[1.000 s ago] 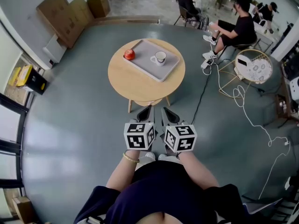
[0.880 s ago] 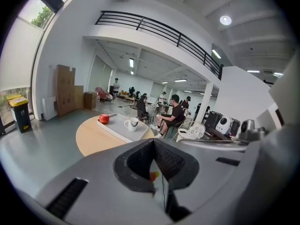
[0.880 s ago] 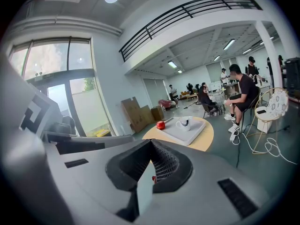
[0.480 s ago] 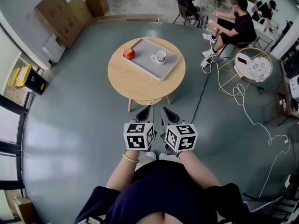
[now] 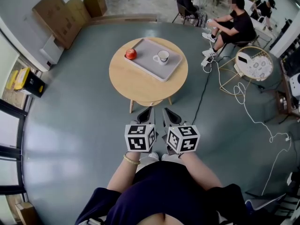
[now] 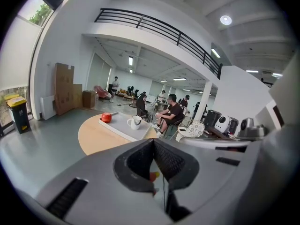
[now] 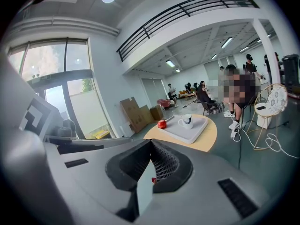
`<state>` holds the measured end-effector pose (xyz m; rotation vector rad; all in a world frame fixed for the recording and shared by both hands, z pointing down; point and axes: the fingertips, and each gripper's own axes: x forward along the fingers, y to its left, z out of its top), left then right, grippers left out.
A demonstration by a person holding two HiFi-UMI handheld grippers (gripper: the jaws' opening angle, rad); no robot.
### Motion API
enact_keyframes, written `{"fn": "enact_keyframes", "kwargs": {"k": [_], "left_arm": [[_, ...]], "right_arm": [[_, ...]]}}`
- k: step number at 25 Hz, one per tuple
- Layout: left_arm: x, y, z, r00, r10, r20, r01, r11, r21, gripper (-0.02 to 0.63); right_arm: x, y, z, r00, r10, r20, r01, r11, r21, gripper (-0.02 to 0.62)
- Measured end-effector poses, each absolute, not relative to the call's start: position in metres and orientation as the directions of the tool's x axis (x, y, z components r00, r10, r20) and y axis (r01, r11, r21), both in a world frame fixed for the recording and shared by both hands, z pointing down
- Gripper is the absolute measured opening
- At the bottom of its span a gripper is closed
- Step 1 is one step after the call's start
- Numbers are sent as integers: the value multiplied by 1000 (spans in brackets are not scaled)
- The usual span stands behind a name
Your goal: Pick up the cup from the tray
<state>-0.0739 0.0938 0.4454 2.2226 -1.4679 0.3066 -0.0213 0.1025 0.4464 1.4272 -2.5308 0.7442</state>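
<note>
A white cup [image 5: 162, 56] stands upright on a grey tray [image 5: 149, 62] on a round wooden table [image 5: 140, 86]. A red apple [image 5: 131, 54] sits at the tray's left corner. My left gripper [image 5: 148, 109] and right gripper [image 5: 166, 110] are held side by side close to my body, over the floor just short of the table. Both are shut and empty, and point at the table. The left gripper view shows the cup [image 6: 136, 122], the apple [image 6: 106, 117] and the tray [image 6: 119, 126] far ahead. In the right gripper view the cup [image 7: 186, 121] stands beyond the shut jaws.
Seated people [image 5: 232, 25] are behind the table at the right. A wire side table [image 5: 253, 67] stands nearby, and cables [image 5: 243, 107] trail over the floor on the right. Cardboard boxes [image 5: 61, 15] lean at the back left, and a yellow-lidded bin [image 5: 26, 81] is at the left.
The head view has shifted very slightly. Both grippers keep their place in front of my body.
</note>
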Motion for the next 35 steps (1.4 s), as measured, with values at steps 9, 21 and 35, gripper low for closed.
{"fn": "enact_keyframes", "kwargs": {"k": [9, 21, 35], "left_arm": [[-91, 87, 451, 417, -802, 427, -907, -339, 249, 6], [-74, 62, 457, 428, -798, 425, -903, -356, 242, 6], [-58, -7, 463, 404, -806, 432, -913, -328, 242, 6]], "right_arm": [[-38, 100, 455, -525, -767, 369, -843, 410, -349, 8], [-21, 75, 463, -512, -778, 364, -849, 393, -354, 8], [-1, -2, 467, -522, -764, 378, -847, 411, -338, 8]]}}
